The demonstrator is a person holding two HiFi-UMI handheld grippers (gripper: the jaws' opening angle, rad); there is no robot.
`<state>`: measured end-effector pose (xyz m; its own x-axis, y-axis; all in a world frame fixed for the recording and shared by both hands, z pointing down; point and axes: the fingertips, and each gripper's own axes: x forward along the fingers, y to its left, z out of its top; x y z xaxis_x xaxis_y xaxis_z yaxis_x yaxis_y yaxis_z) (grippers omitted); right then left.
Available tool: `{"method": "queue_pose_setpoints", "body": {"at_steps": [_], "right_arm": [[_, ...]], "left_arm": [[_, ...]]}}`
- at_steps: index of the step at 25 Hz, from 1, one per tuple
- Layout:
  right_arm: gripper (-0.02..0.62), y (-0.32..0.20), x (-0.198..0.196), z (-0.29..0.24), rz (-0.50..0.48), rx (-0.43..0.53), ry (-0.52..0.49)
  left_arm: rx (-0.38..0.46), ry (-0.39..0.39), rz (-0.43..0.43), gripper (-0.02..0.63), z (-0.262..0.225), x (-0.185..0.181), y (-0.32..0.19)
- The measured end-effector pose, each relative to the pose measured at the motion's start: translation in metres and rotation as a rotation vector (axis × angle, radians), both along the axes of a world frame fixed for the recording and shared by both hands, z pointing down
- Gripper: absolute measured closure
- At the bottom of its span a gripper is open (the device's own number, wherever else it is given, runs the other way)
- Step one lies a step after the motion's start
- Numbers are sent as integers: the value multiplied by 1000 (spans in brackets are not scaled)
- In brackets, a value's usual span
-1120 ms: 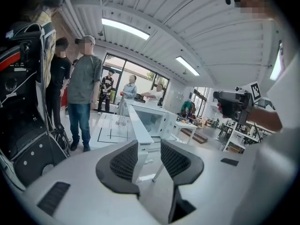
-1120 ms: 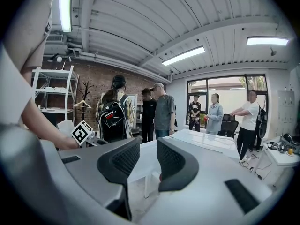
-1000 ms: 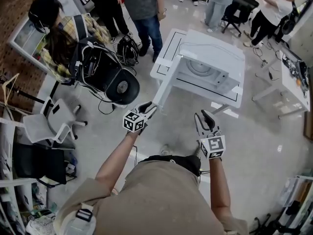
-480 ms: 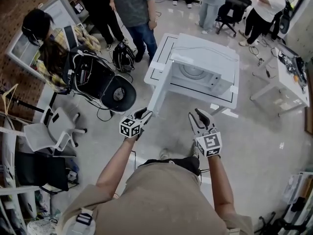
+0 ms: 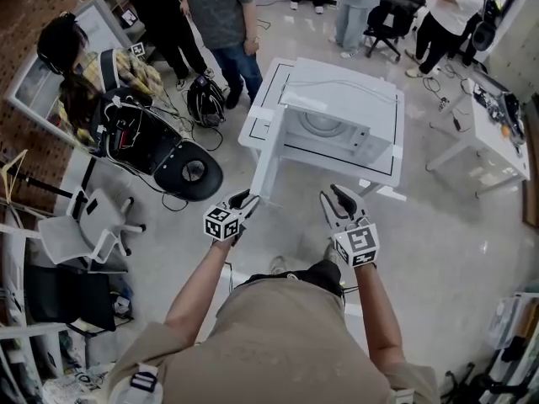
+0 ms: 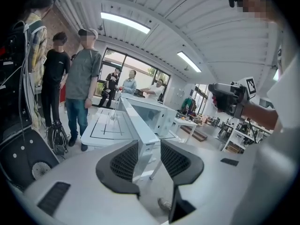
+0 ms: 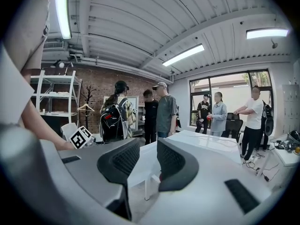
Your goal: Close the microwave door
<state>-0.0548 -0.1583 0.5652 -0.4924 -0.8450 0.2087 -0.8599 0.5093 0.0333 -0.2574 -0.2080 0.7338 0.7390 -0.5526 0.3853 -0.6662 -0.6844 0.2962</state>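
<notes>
1. In the head view, the microwave (image 5: 337,116) sits on a white table (image 5: 383,162). It is at 12 o'clock from both grippers, and you can see the round plate inside it.
2. Only the left gripper view shows the door (image 6: 135,123) sticking out open. It is at 12 o'clock, past the jaws and not touching them.
3. The left gripper (image 5: 245,199) has its jaws apart, with nothing in them.
4. The right gripper (image 5: 333,195) also has its jaws apart and holds nothing. Its own view shows people (image 7: 164,109) standing at 12 o'clock.
</notes>
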Motion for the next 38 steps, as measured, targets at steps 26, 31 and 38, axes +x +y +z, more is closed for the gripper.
{"method": "queue_pose_setpoints", "body": {"at_steps": [26,31,38], "right_arm": [[479,-36,96,-5,-49,-37,-17],[479,-42,124,-6,-73,-35,-13],[479,-46,172,2,-84,-46,-33]], "left_arm": [[-50,34,0,465,-1,104,12],[-52,42,-32,465,-2,130,12],[-49,19,-86,466,5,171,6]]}}
